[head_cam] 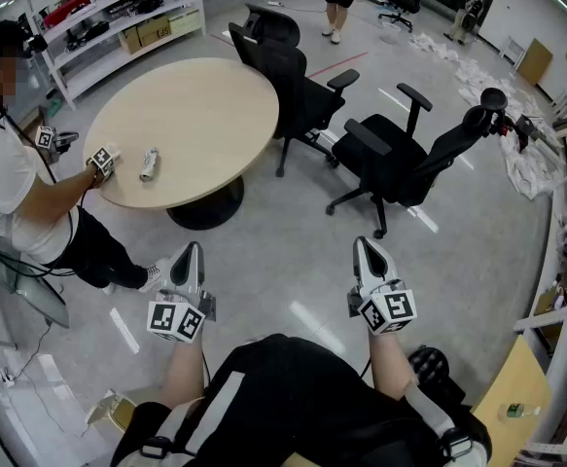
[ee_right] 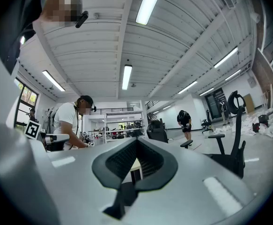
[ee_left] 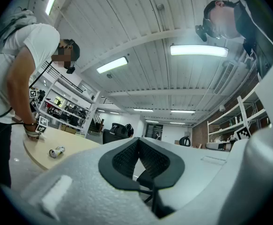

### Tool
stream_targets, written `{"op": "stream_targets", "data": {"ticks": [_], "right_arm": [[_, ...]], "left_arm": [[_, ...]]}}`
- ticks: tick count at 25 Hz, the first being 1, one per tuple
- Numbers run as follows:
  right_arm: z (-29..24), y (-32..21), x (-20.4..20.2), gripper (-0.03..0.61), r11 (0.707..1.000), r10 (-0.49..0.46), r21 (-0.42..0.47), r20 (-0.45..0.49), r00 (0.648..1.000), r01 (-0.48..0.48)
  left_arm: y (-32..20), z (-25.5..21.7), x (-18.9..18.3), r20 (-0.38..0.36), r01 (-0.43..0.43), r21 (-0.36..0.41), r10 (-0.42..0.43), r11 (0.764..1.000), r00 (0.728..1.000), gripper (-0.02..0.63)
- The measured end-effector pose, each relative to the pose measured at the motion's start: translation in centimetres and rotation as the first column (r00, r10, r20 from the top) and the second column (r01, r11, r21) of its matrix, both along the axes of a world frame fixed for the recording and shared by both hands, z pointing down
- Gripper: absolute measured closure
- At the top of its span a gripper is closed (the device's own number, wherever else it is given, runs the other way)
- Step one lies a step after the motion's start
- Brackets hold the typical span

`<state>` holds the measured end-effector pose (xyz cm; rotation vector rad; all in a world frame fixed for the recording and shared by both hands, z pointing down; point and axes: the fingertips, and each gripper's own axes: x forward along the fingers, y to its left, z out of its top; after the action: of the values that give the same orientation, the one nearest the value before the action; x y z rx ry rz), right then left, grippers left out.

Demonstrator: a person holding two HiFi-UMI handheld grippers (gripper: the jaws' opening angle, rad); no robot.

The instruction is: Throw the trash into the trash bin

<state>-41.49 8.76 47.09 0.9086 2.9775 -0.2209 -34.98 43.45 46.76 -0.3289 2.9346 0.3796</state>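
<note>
A crushed silver can (head_cam: pixel 149 163) lies on the round wooden table (head_cam: pixel 205 95), near its left edge. It also shows small in the left gripper view, as the can (ee_left: pixel 57 152) on the table (ee_left: pixel 77 145). My left gripper (head_cam: pixel 192 249) and right gripper (head_cam: pixel 363 244) hang over the grey floor close to my body, well short of the table. Both are shut with nothing between the jaws, as the left gripper (ee_left: pixel 137 140) and right gripper (ee_right: pixel 137 141) show in their own views. No trash bin is visible in any view.
Another person (head_cam: pixel 11 193) leans on the table's left side with marker-cube grippers (head_cam: pixel 101 161) beside the can. Two black office chairs (head_cam: pixel 298 76) (head_cam: pixel 409 159) stand right of the table. Shelves (head_cam: pixel 118 17) line the back left. White debris (head_cam: pixel 528 168) lies at the right.
</note>
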Motion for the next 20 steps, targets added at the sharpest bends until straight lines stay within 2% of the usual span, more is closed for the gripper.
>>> {"op": "stream_targets", "data": {"ticks": [7, 13, 20], "right_arm": [[0.1, -0.4, 0.6, 0.574, 1.0, -0.003, 0.003, 0.004, 1.0, 0.003], [0.6, -1.1, 1.4, 0.574, 1.0, 0.027, 0.004, -0.028, 0.999, -0.027], [0.1, -3.7, 3.8, 0.572, 0.991, 0.13, 0.007, -0.004, 0.992, -0.13]], "left_arm": [[-0.9, -0.5, 0.5, -0.008, -0.002, -0.007, 0.002, 1.0, 1.0, 0.614], [-0.6, -0.2, 0.6, -0.011, -0.014, 0.004, 0.014, 1.0, 1.0, 0.614], [-3.3, -0.7, -1.0, -0.012, -0.127, -0.011, 0.127, 0.992, 0.992, 0.614]]}}
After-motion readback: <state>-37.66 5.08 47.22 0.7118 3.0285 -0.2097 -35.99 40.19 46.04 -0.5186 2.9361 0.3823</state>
